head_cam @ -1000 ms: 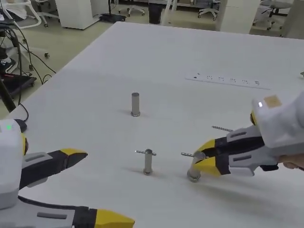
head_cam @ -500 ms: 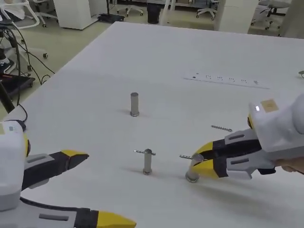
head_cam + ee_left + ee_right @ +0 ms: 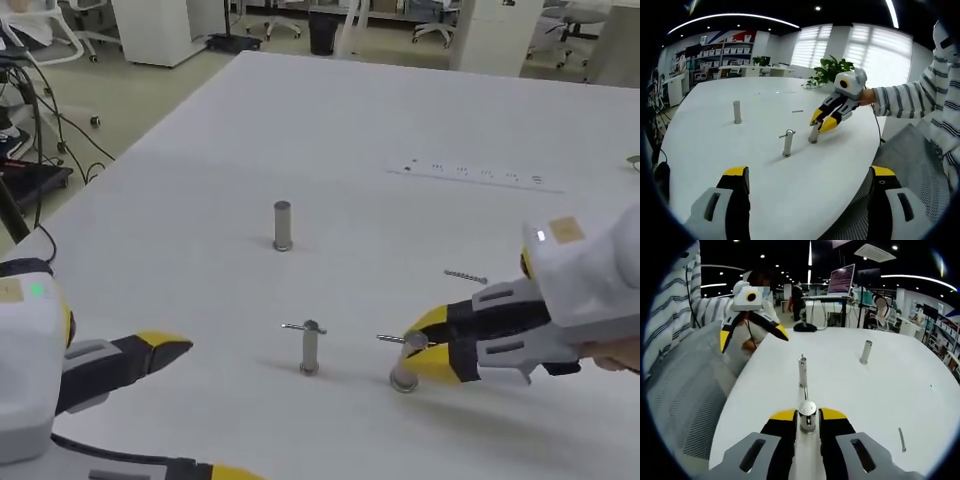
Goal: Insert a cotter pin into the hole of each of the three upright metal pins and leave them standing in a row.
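Cotter pin — still through near-right pin | right gripper stays clamped on that pin | left gripper apart, drawn back — far pin next

The right gripper hides much of the nearest pin; the left gripper is cropped.

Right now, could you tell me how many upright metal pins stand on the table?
3: a bare far pin, a middle pin with a cotter pin through it, and a near pin in the right tool.
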